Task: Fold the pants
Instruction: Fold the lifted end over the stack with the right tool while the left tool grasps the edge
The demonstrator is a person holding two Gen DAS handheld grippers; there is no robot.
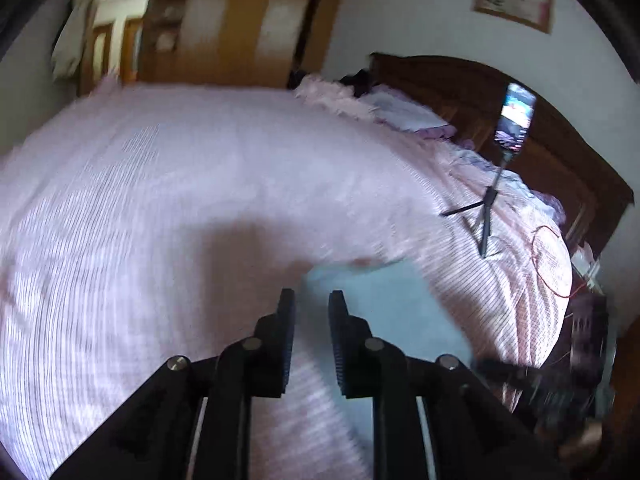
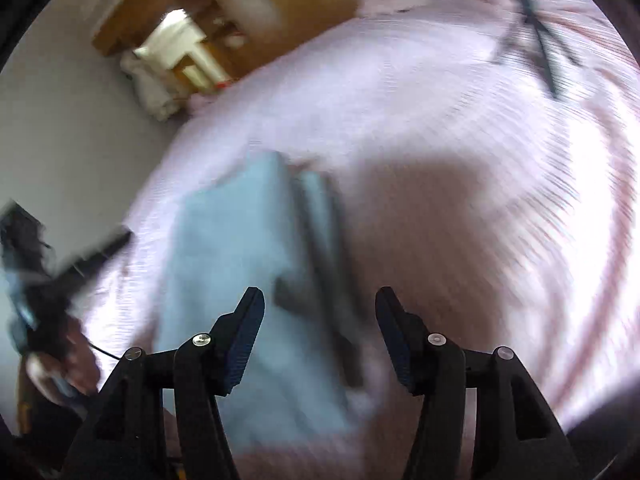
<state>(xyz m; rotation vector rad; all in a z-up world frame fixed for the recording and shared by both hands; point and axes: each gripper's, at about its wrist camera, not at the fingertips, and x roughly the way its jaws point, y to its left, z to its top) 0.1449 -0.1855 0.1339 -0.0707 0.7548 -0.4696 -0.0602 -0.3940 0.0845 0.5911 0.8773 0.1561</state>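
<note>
A: Start near. The left gripper (image 1: pixel 311 300) has its jaws parted by a narrow gap with nothing in it. The right gripper (image 2: pixel 320 300) stands wider apart, also empty.

B: So neither holds cloth. Where are the pants (image 2: pixel 248 280)?

A: Light blue, lying on the bed (image 1: pixel 160 184) near its close edge. In the right wrist view they run from under the jaws away up the sheet, mostly below the left jaw, with a darker fold or seam along their right side. In the left wrist view, the blue cloth sits just beyond and right of the jaws.

B: Then the next fold, I'd judge, wants both grippers brought low onto one end, pinching all layers squarely before lifting, so the edges stay matched.

A: Agreed. Farther off stands a phone tripod (image 1: pixel 490 196) toward the headboard end; everything is blurred, so finer detail is unclear.
</note>
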